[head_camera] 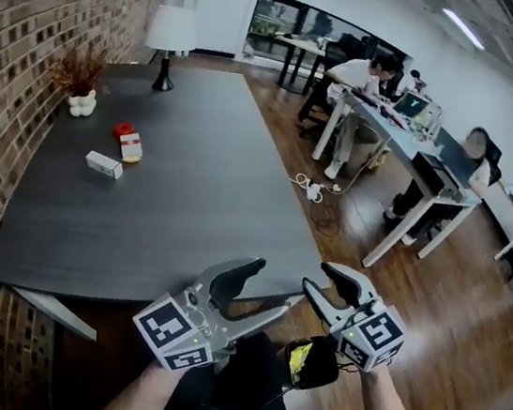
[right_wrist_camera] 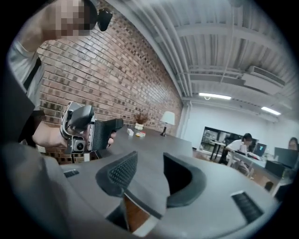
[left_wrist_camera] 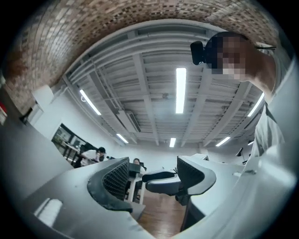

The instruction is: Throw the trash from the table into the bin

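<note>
At the near edge of the dark tabletop (head_camera: 209, 202), both pairs of tongs hover just off the surface, side by side. The left tongs (head_camera: 258, 296) are spread wide, with nothing between them. The right tongs (head_camera: 331, 292) stand apart too, and they're empty as well. The trash sits well away, over on the left side of the tabletop by the brick wall (head_camera: 37, 17): a white box (head_camera: 103, 165) and, just beyond it, a red-and-white pack (head_camera: 129, 143). Farther back stand a dried plant (head_camera: 81, 80) and a white-shaded lamp (head_camera: 170, 40).

On the table (head_camera: 200, 201), a carton (head_camera: 103, 165) lies just before a packet (head_camera: 129, 145), with the lamp (head_camera: 169, 43) far behind.
</note>
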Available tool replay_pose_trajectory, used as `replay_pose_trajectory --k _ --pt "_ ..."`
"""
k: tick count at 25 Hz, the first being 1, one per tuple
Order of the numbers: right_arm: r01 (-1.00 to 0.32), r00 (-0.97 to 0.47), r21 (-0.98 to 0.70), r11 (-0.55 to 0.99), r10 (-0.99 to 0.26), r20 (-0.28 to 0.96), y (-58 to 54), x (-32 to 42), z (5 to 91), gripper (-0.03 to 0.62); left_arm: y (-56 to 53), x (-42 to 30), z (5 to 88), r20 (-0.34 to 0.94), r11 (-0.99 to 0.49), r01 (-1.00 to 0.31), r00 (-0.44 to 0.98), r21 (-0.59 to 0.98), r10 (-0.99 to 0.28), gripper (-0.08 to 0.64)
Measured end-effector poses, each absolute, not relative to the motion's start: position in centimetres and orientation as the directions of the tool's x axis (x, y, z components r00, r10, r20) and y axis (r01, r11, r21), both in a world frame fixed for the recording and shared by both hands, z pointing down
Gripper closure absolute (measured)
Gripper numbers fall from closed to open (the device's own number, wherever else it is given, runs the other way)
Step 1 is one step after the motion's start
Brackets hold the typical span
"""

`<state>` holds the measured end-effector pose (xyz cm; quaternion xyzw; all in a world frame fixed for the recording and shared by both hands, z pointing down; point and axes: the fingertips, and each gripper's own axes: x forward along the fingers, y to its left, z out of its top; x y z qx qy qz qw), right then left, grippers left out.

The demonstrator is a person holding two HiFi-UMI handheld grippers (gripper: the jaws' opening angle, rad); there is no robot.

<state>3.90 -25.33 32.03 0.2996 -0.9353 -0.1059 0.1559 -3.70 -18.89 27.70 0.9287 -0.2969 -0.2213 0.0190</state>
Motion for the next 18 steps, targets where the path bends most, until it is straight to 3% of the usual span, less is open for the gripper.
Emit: replay_pose_trajectory --k 3,4,7,9,11,18 --pt "-0.395 -0.836 0.32 0.861 -0.481 0.264 -25.7 -6.0 32.2 0.247 -18.3 -12.7 27.2 -0.426 -0.732 -0.656 0.618 0.184 -0.661 0.235" --pt "-0.338 -0.855 0.33 0.882 -0.434 0.284 -25.8 -9.4 32.5 0.232 -17.9 -15.6 27.2 -0.432 -0.691 -0.697 0.572 0.193 -0.697 0.235" --pt "-0.185 -0.881 0.355 0.917 -0.315 0.355 -26.6 -19.3 33.9 0.233 -16.1 -23.7 28.1 -0.435 -0.566 -0.79 0.436 0.234 -0.788 0.235" --pt "-0.116 -0.879 0.373 0.921 -0.27 0.393 -27.6 -25.3 34.9 0.284 -14.3 -27.8 28.7 -0.434 -0.498 -0.826 0.359 0.266 -0.826 0.235" --pt "-0.068 -0.862 0.37 0.927 -0.241 0.445 -29.2 -31.3 36.2 0.284 -12.4 -30.7 29.0 -0.432 -0.44 -0.853 0.297 0.281 -0.852 0.235" --pt "-0.127 -0.769 0.279 0.952 -0.272 0.579 -37.7 -44.8 41.8 0.284 -8.8 -34.3 30.2 -0.394 -0.353 -0.898 0.235 0.262 -0.889 0.235"
